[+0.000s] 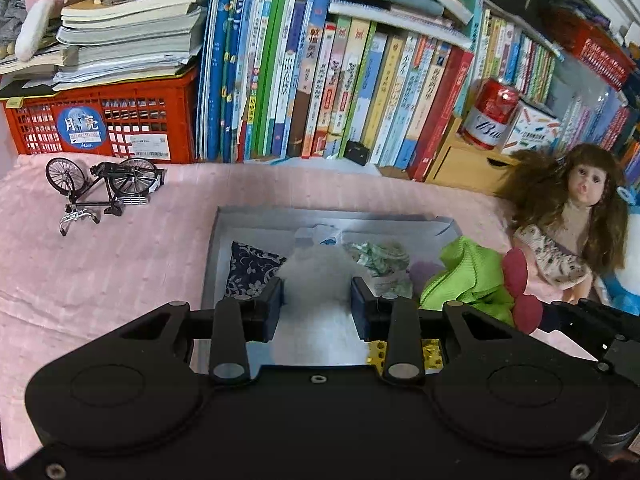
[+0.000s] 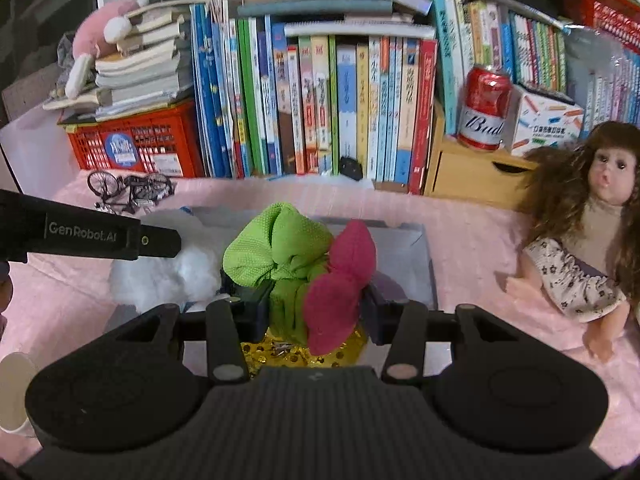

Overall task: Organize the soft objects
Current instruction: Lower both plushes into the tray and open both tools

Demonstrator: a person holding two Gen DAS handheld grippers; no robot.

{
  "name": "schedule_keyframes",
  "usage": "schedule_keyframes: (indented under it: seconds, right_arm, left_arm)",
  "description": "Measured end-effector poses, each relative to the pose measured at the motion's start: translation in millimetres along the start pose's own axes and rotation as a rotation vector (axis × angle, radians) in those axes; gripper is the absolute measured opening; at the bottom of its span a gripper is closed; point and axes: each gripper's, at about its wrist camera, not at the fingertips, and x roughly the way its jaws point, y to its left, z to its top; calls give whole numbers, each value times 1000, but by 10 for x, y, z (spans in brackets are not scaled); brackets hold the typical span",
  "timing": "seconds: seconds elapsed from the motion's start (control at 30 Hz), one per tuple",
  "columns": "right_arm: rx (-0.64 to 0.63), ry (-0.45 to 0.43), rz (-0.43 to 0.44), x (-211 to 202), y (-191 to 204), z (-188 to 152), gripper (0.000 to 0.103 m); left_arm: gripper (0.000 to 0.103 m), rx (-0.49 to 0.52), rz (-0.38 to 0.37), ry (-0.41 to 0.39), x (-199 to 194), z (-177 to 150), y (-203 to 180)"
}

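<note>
My left gripper (image 1: pixel 317 296) is shut on a white cotton wad (image 1: pixel 316 276) and holds it over the grey tray (image 1: pixel 214 264). The wad also shows in the right wrist view (image 2: pixel 160 276), beside the left gripper's arm (image 2: pixel 80 236). My right gripper (image 2: pixel 316 304) is shut on a green and red cloth bundle (image 2: pixel 296 264) above the tray (image 2: pixel 420 256); the bundle also shows in the left wrist view (image 1: pixel 472 276). In the tray lie a dark floral pillow (image 1: pixel 250 270), a crumpled green-white cloth (image 1: pixel 380 260), a purple soft item (image 1: pixel 424 272) and a gold sequin piece (image 2: pixel 280 354).
The tray sits on a pink cloth (image 1: pixel 100 260). A doll (image 1: pixel 568 216) leans at the right. A small model bicycle (image 1: pixel 104 184) stands at the back left. Behind are a red crate (image 1: pixel 100 124), a row of books (image 1: pixel 320 80), a red can (image 1: pixel 492 112) and a wooden drawer (image 1: pixel 464 164).
</note>
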Motion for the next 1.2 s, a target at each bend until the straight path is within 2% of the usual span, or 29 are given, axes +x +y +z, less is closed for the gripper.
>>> schedule_keyframes:
  seconds: [0.3, 0.6, 0.77, 0.83, 0.93, 1.07, 1.2]
  right_arm:
    - [-32, 101, -10, 364, 73, 36, 51]
    - [-17, 155, 12, 609, 72, -27, 53]
    - [1, 158, 14, 659, 54, -19, 56]
    - [5, 149, 12, 649, 42, -14, 63]
    - [19, 137, 16, 614, 14, -15, 66]
    - [43, 124, 19, 565, -20, 0, 69]
    - [45, 111, 20, 474, -34, 18, 71]
  left_arm:
    - [34, 13, 50, 26, 287, -20, -15]
    - [35, 6, 55, 33, 425, -39, 40]
    - [36, -6, 50, 38, 482, -51, 60]
    - [38, -9, 48, 39, 475, -52, 67]
    - [38, -5, 48, 41, 451, -56, 73]
    - [42, -12, 45, 45, 417, -68, 88]
    - [51, -1, 61, 34, 317, -81, 100]
